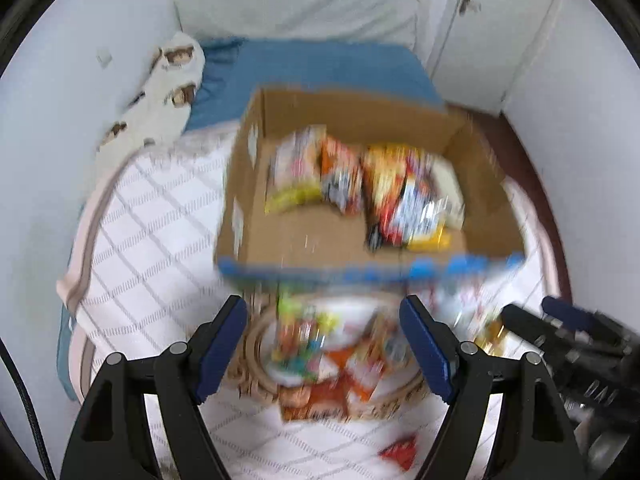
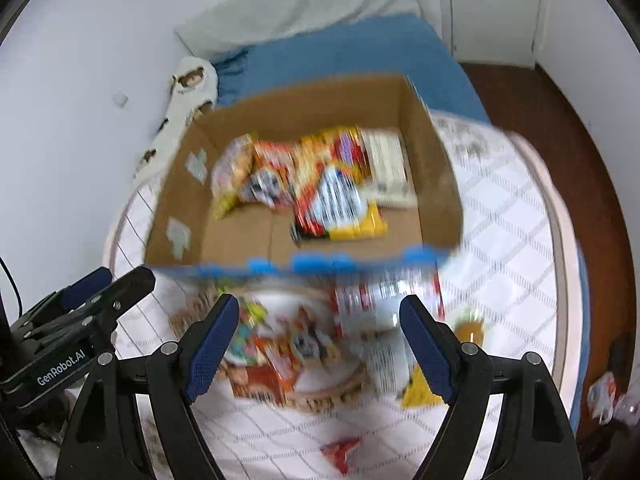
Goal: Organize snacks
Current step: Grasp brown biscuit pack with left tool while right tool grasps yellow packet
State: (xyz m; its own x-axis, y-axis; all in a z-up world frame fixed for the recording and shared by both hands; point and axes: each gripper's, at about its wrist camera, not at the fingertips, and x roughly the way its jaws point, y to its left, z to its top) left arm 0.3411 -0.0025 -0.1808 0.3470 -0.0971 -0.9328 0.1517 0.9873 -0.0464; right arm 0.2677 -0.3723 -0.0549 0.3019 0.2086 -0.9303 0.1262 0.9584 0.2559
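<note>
Left wrist view, blurred. The left gripper (image 1: 324, 344) points steeply down, jaws spread, nothing between the blue pads (image 1: 222, 350). Below them a round wicker tray (image 1: 256, 380) holds a heap of snack packets (image 1: 320, 356). Just beyond the tray stands an open cardboard box (image 1: 360, 120) with blue print on its near wall; more snack bags (image 1: 400, 196) lie inside, toward its far side, and the near part of its floor is bare. The box wall rises between the tray and those bags. One small red packet (image 1: 400, 454) lies alone on the near quilt. The right gripper (image 1: 560, 332) shows at the right edge, beside the tray.

Surface: a white quilt (image 1: 152, 240) with a grid pattern over a blue sheet (image 1: 320, 64); white pillow (image 1: 296, 12) at the far end, a patterned cushion (image 1: 168, 92) far left, white walls, cupboard doors far right.

Right wrist view, also blurred. The right gripper (image 2: 320, 344) hangs released, nothing in its jaws, over the same tray (image 2: 320, 396). The box (image 2: 436, 160) sits beyond. The left gripper (image 2: 108, 284) enters at the left. Only here: a flat white-and-red packet (image 2: 380, 312) lying off the tray's right side, a yellow packet (image 2: 420, 392) near the right pad, dark wooden floor (image 2: 560, 140) at the right and crumpled litter (image 2: 604, 396) on it.
</note>
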